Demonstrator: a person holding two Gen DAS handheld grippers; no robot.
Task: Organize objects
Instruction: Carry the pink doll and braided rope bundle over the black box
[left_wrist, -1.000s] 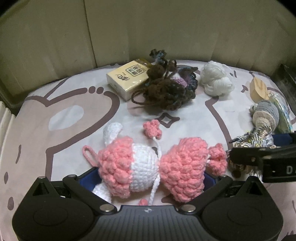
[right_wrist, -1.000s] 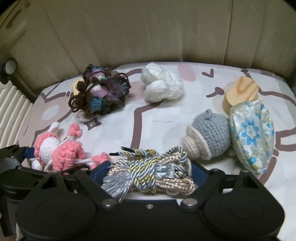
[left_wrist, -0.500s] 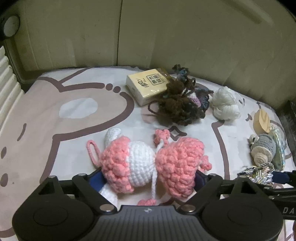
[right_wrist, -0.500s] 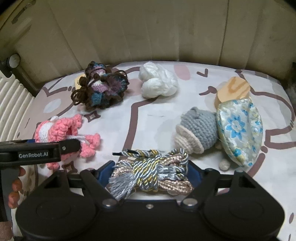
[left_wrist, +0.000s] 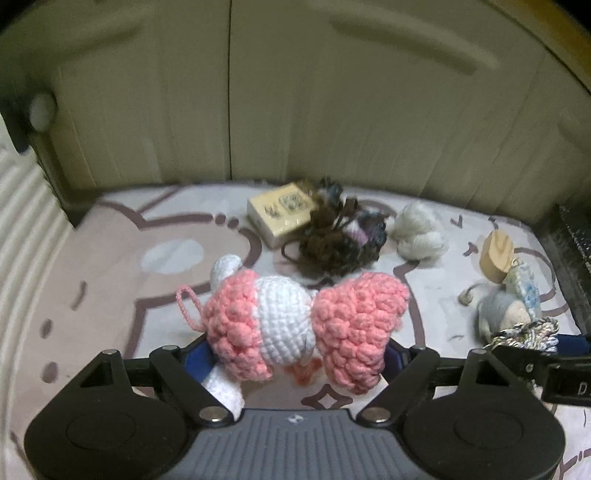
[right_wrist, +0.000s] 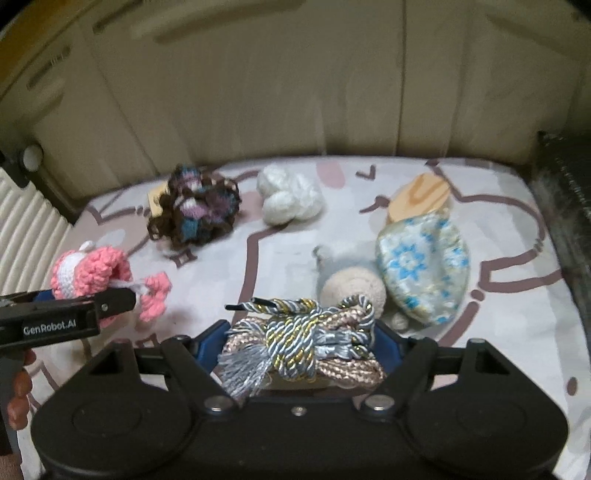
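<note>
Left wrist view: the left tongs (left_wrist: 295, 354) pinch a pink-and-white crochet toy (left_wrist: 303, 325), lifted clear of the printed sheet (left_wrist: 110, 266). Its long axis runs crosswise between the blue pads, bobbly pink yarn at both ends, smooth white stitches in the middle, a thin loop (left_wrist: 188, 306) sticking out left. Beyond lie a boxy tissue pack (left_wrist: 280, 214), a dark curly yarn bundle (left_wrist: 340, 240) and a white fluffy skein (left_wrist: 417, 236).

Right wrist view: the right tongs (right_wrist: 301, 345) clamp a coil of twisted cords (right_wrist: 306, 339), glossy silver, gold and rose strands lying crosswise, tassel (right_wrist: 243, 369) fraying lower left. Behind rest a grey-and-cream crochet piece (right_wrist: 351, 280), a floral satin pouch (right_wrist: 424, 266) and a wooden block (right_wrist: 421, 195).
</note>
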